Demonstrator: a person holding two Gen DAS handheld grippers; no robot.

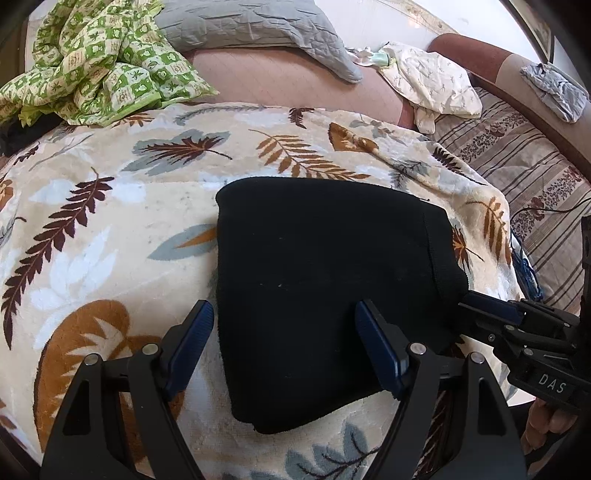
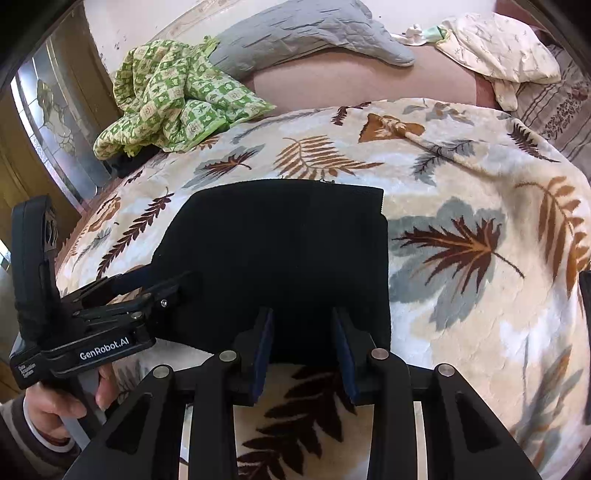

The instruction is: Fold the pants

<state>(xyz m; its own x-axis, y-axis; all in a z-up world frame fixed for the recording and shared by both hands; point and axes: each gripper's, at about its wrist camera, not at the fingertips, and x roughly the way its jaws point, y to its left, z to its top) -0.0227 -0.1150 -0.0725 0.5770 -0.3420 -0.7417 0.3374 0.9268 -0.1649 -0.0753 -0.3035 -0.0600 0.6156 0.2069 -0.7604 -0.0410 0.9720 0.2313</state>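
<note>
The left gripper (image 1: 284,347) hangs low over the bed with its jaws spread wide: one blue-padded finger (image 1: 192,347) stands over the blanket (image 1: 110,221), the other over the near part of the pants (image 1: 325,280), and nothing is held between them. The pants, black and folded into a compact block, lie flat on the leaf-print blanket just ahead of both grippers. The right gripper (image 2: 303,347) points at the pants' near edge with its jaws partly apart, the pads (image 2: 263,350) on either side of that edge; whether they touch the cloth cannot be told. In the left wrist view the right gripper (image 1: 480,306) comes in from the right, its tip at the pants' right corner. In the right wrist view the left gripper (image 2: 159,288) comes in from the left, its tip at the pants' left side, and a hand (image 2: 66,406) grasps its handle. Far beyond the pants lie a crumpled green cloth (image 1: 92,59) to the left, a grey pillow (image 1: 251,26) in the middle and a cream cloth (image 1: 432,81) to the right.
</note>
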